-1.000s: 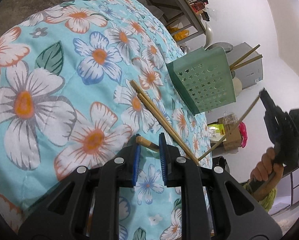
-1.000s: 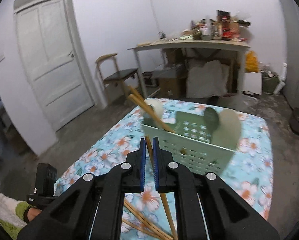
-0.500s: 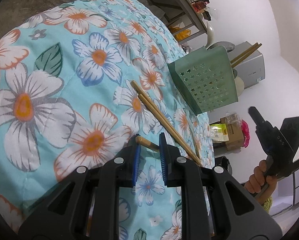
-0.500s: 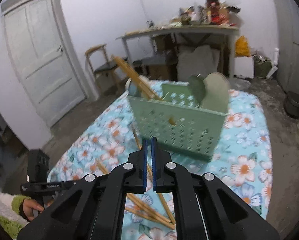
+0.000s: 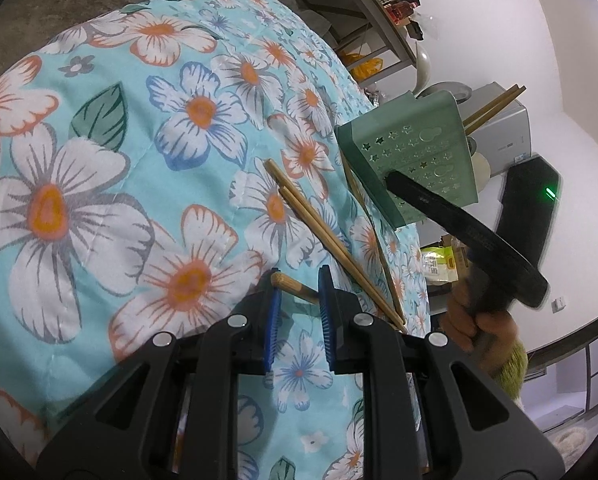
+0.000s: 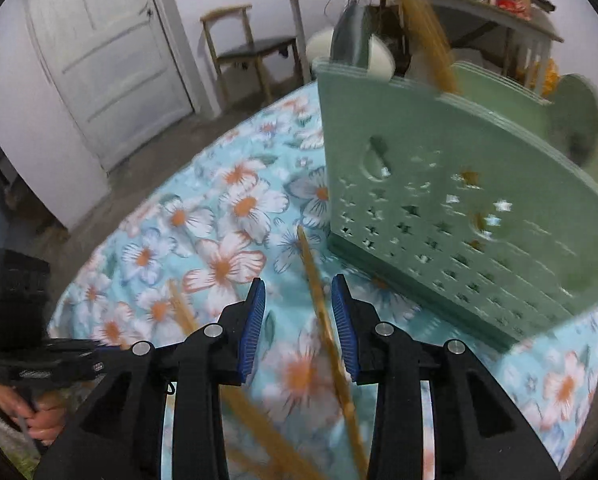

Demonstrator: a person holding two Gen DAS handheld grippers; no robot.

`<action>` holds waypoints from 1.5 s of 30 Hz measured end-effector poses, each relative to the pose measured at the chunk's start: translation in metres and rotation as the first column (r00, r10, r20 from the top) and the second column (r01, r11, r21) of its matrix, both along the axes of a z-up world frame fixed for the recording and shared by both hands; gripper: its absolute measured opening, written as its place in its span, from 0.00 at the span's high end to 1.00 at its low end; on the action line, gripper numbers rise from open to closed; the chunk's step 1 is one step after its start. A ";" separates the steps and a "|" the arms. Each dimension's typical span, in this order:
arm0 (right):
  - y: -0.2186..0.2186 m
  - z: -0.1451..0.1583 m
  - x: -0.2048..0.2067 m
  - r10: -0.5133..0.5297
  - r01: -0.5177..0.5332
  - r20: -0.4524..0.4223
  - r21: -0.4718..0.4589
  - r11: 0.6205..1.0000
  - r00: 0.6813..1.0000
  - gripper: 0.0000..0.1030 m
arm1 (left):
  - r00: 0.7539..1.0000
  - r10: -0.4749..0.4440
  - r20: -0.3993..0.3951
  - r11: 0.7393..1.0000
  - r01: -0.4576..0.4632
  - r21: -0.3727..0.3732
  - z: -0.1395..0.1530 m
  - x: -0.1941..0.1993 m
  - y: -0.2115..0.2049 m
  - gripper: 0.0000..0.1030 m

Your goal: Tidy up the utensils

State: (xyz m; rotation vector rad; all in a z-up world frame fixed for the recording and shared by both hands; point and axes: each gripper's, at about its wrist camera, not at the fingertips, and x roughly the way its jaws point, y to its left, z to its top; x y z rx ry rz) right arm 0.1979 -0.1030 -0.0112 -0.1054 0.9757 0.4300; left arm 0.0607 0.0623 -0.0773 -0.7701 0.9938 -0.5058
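Right gripper point(image 6: 298, 316) sits low in the center of its own view, its blue pads spread and just now widening, with one chopstick point(image 6: 323, 320) lying on the floral cloth point(image 6: 219, 216) in the gap, touched by neither pad. At the upper right stands the green perforated holder point(image 6: 459, 184), with chopsticks poking out of its top. Left gripper point(image 5: 299, 312), bottom center of its view, has its pads close about the end of a wooden stick point(image 5: 293, 285); whether they press it I cannot tell. Two more chopsticks point(image 5: 323, 240) lie just beside it.
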 end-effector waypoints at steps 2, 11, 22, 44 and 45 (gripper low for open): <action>0.005 -0.011 0.012 0.004 -0.004 -0.020 -0.027 1.000 1.000 0.67 | 1.000 0.000 0.000 1.000 0.000 0.001 0.000 0.000 0.000 0.83; 0.017 -0.026 0.016 0.009 -0.011 -0.014 -0.115 0.993 1.000 0.90 | 1.000 0.000 0.003 1.000 0.000 0.003 -0.001 0.000 0.000 0.83; -0.017 0.073 -0.051 -0.053 0.068 0.263 -0.048 0.997 0.963 0.93 | 0.996 -0.011 0.090 0.999 0.008 0.035 0.022 -0.004 -0.004 0.85; -0.137 0.162 -0.168 -0.525 0.397 0.458 0.350 0.848 0.718 0.93 | 0.859 -0.112 0.500 0.994 0.092 0.064 0.170 -0.005 -0.007 0.96; -0.138 0.162 -0.169 -0.527 0.396 0.457 0.356 0.846 0.716 0.93 | 0.850 -0.106 0.516 0.994 0.088 0.059 0.177 -0.004 -0.007 0.96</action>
